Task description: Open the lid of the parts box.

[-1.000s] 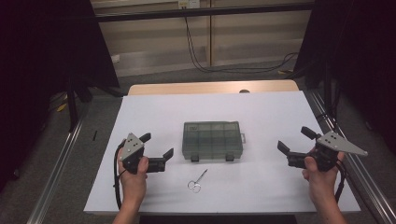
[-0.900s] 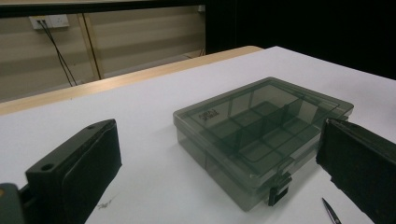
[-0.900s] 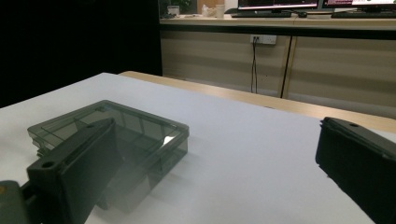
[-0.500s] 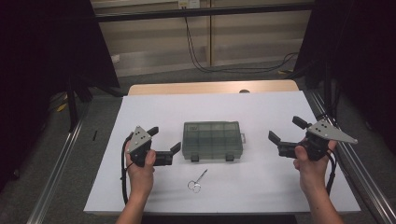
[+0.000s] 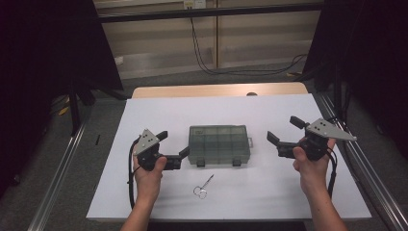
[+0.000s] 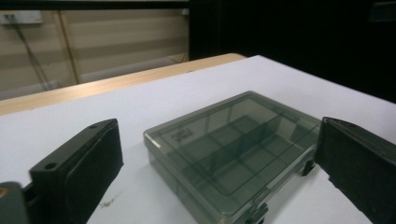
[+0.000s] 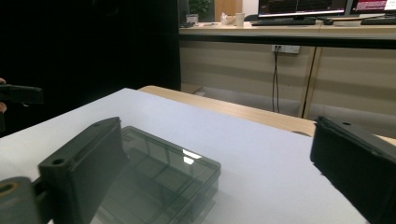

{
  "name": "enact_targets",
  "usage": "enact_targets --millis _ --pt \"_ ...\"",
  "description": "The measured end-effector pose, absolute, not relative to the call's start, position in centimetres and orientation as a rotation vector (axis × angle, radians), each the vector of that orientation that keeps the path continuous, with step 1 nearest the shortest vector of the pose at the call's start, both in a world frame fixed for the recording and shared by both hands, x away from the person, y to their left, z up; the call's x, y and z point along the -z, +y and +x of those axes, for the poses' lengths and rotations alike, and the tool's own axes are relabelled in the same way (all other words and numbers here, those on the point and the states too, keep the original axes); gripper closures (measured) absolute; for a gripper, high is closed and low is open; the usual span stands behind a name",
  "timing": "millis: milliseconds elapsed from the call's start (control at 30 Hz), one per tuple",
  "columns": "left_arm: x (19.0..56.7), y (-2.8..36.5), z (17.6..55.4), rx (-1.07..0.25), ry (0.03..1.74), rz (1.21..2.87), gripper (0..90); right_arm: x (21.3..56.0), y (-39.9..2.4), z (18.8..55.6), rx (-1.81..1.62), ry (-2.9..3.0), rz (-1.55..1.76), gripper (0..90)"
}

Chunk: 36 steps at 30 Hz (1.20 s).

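Observation:
A smoky clear compartment box (image 5: 219, 144) lies shut in the middle of the white table (image 5: 221, 110). My left gripper (image 5: 172, 143) stands open just left of the box, its jaws close to the box's left edge. My right gripper (image 5: 286, 130) is open too, a short way off the box's right side. The box (image 6: 233, 149) shows between the jaws in the left gripper view, and the box (image 7: 163, 182) lies low and left in the right gripper view. A small metal ring with a pin (image 5: 202, 187) lies in front of the box.
Metal rails (image 5: 57, 192) run along both sides of the table. A wooden strip (image 5: 216, 90) edges the far side, with cables and a wall behind. Bare white surface lies in front of and behind the box.
Both grippers have moved inward toward the box and slightly away from me. Both stay open. The box and the ring have not moved.

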<state>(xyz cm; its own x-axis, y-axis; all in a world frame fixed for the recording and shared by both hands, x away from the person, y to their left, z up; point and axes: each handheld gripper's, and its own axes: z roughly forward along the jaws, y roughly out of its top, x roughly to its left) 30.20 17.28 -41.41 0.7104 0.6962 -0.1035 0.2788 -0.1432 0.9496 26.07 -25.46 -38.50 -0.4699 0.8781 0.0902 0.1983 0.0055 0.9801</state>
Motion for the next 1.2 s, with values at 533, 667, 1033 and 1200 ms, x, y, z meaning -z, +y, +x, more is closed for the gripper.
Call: enact_targets --millis 533,667,1033,1200 --pt "43.4 16.8 29.4 -0.326 0.765 1.841 80.1 40.8 -23.9 26.1 -1.396 1.894 1.093 78.3" --pt "43.7 16.8 29.4 -0.345 0.761 1.878 88.7 41.6 -24.1 26.4 -1.410 1.961 1.101 87.3" --pt "44.9 17.4 30.1 -0.290 0.836 1.893 90.0 43.2 -24.1 27.0 -1.351 2.069 1.141 90.0" --pt "45.3 17.8 30.5 -0.270 0.859 1.913 90.0 43.8 -24.1 27.1 -1.329 2.096 1.154 90.0"
